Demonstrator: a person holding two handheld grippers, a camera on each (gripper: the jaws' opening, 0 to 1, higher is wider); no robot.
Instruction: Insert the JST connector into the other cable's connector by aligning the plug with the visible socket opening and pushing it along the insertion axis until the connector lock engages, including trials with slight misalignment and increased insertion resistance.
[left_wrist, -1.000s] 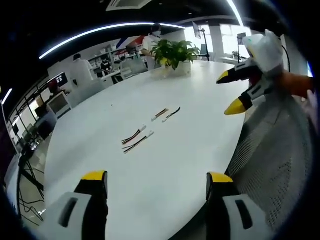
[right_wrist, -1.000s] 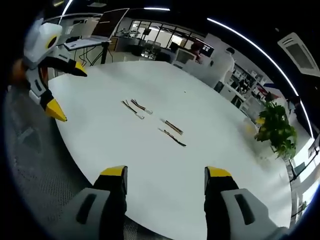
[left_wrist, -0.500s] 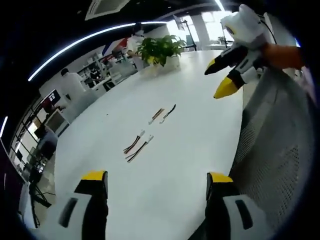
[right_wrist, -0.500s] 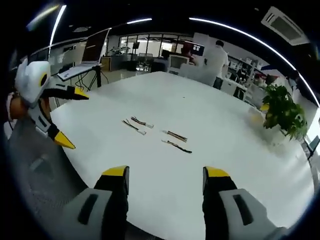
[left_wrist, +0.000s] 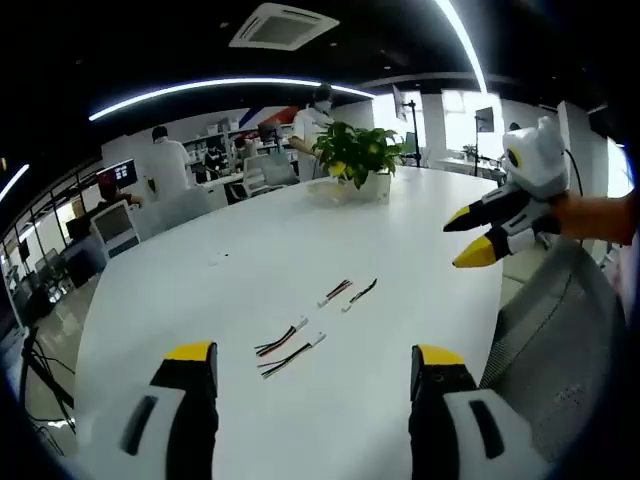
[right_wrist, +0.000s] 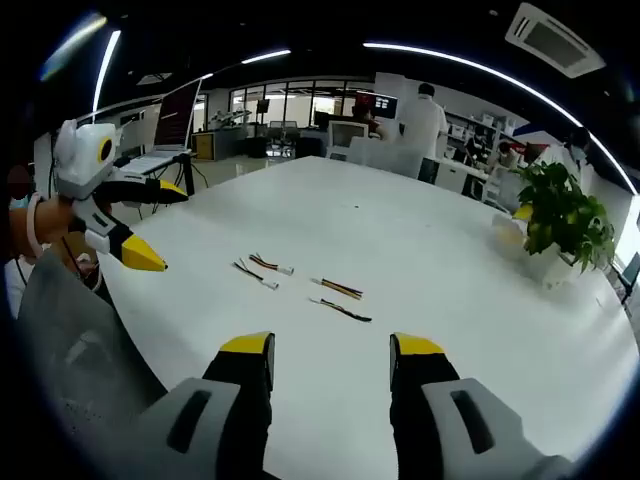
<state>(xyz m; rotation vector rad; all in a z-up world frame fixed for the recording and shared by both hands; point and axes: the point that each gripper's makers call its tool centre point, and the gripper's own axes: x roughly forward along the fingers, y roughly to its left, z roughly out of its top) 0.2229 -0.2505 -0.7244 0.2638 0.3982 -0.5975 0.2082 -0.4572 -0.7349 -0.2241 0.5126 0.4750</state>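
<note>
On white table (left_wrist: 250, 260): cables (left_wrist: 290, 350); plant (left_wrist: 358, 152) beyond.

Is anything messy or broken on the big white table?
Nothing stands out. Four short cables lie loose in two pairs on the white table, none joined yet, and the potted plant stands upright near its edge.

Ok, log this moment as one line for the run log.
left gripper: open, empty | right gripper: open, empty | four short multicolour wired cables: lying untouched on round white table | phase: pre-grasp approach
</note>
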